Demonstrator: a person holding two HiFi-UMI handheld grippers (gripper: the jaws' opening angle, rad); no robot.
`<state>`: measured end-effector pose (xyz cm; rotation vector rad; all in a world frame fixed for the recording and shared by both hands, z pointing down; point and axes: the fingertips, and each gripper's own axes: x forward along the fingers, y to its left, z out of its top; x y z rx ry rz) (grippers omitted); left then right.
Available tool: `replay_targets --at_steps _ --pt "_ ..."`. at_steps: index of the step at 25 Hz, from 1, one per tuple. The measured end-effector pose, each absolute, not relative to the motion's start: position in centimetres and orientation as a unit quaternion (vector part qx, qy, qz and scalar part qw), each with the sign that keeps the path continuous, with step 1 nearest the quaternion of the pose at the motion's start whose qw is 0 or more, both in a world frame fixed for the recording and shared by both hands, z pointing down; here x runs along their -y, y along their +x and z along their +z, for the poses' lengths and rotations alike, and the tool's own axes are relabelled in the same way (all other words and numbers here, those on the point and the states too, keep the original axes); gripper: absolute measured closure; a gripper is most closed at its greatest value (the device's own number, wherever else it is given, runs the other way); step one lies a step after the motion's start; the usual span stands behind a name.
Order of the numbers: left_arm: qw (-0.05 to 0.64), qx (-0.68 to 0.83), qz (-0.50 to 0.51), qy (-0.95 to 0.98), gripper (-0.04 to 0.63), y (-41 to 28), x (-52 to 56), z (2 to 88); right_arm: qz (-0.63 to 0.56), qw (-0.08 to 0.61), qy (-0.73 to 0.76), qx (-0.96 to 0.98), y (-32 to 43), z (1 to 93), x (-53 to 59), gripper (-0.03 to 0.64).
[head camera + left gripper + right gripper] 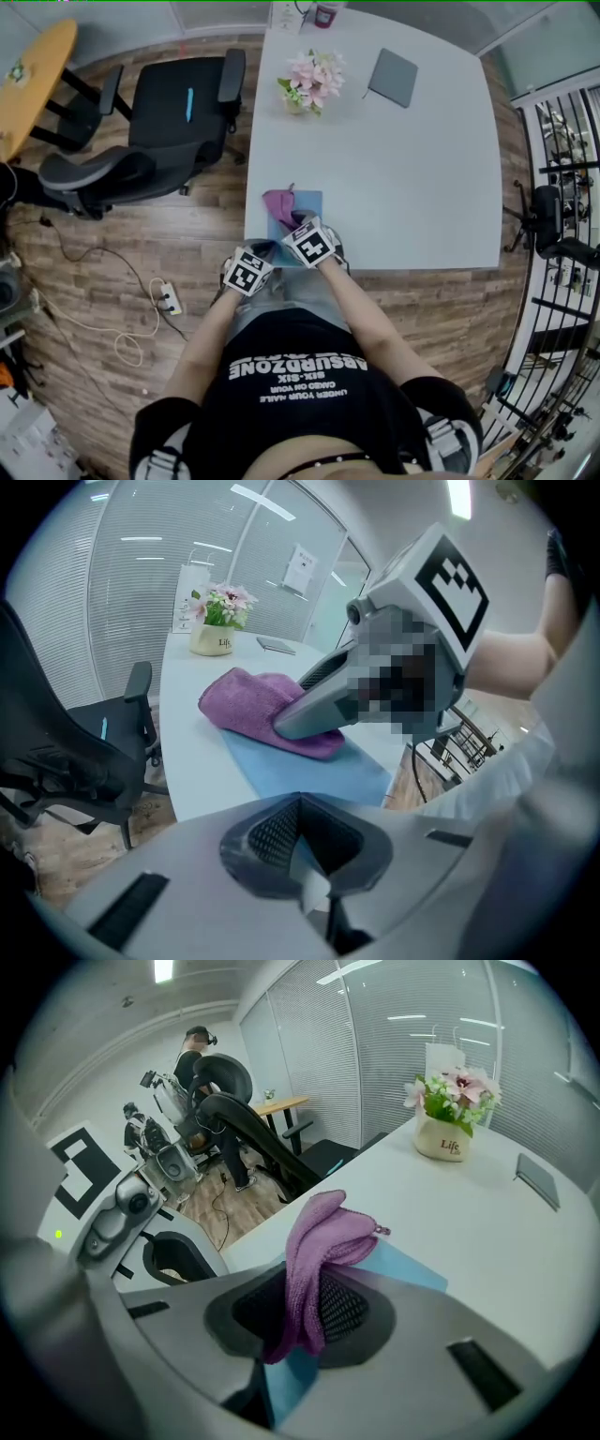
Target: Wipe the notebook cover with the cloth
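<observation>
At the near left corner of the white table (403,169), directly in front of the person, lies the blue notebook (311,201), closed and flat, cover up. Its long axis appears to run from the table's near edge away from the person, toward the flower pot (309,82), with 1 short edge at or just over the near edge. The left gripper (265,251) meets that near edge. In the left gripper view its 2 jaws stand almost together, with a strip of blue cover and a pale sliver, probably page edges, between them, so it seems to pin the notebook in place. The right gripper (298,227) has its jaws closed on the purple cloth (279,203). In the right gripper view a fold of cloth (323,1241) hangs down between the ribbed pads, and the rest bunches forward onto the cover (405,1266). In the left gripper view the cloth (255,705) rests on the notebook's far left part, under the right gripper's tip. The step in hand is judged to be the wipe itself, cloth in contact and book steadied. The next move calls for dragging the cloth along the long axis across the bare blue area while the left gripper resists sliding. The bunched cloth covers little, so several passes are likely needed.
</observation>
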<state>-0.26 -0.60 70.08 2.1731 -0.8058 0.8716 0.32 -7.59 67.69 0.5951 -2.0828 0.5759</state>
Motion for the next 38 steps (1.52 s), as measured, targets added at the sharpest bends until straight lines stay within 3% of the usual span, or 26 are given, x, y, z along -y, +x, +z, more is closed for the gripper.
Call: replay_targets --at_steps 38 --pt "0.329 0.304 0.329 0.831 0.578 -0.2 0.5 70.1 0.292 0.39 0.362 0.795 11.6 67.9 7.5 0.528"
